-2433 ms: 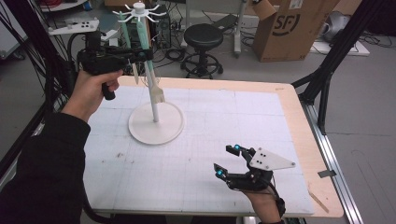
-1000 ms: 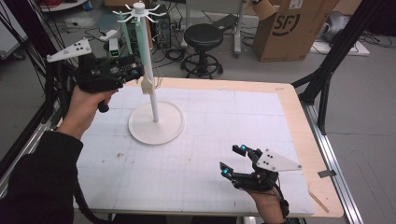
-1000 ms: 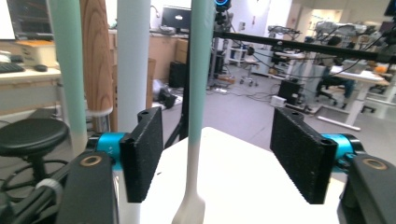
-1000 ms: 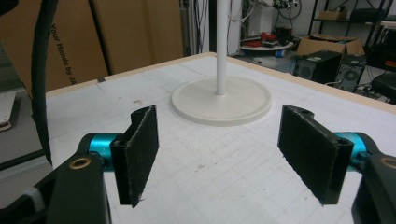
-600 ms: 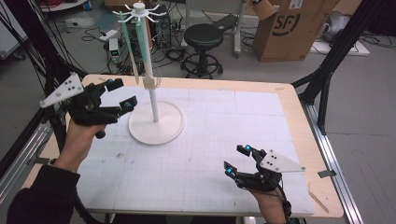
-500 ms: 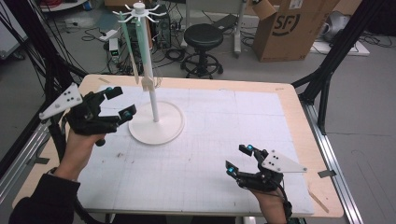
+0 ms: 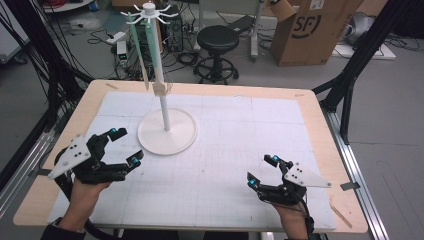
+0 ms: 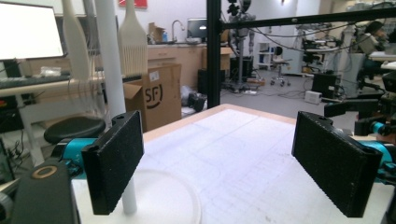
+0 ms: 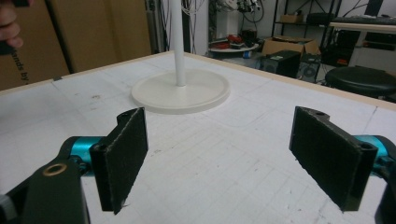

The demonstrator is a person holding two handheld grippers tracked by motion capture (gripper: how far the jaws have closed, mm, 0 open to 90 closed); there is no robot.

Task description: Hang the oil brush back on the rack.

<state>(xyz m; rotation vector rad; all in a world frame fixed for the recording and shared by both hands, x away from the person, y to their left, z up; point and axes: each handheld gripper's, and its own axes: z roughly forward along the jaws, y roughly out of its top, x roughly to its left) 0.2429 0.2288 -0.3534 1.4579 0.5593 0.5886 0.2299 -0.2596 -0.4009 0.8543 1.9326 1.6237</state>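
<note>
— Nearest the table's front edge, what do you see?

— The right gripper (image 7: 262,171), held low over the white gridded mat (image 7: 240,150) at its near right; its jaws stand wide apart with nothing between them; in the right gripper view only bare mat lies in the gap.

— And the other hand?

— The left gripper (image 7: 126,146) sits at the near left, a little farther in, just beside the round base of the white rack stand (image 7: 166,131) without touching it; its jaws too are spread wide and empty.

— Where is the stand itself?

— Left of centre on the mat, pole upright; a pale wooden utensil (image 7: 144,60) and a mint-green one (image 7: 156,50) hang from the hooks at its top — beyond it, off the table, a black stool (image 7: 216,40) and a cardboard box (image 7: 310,30).
</note>
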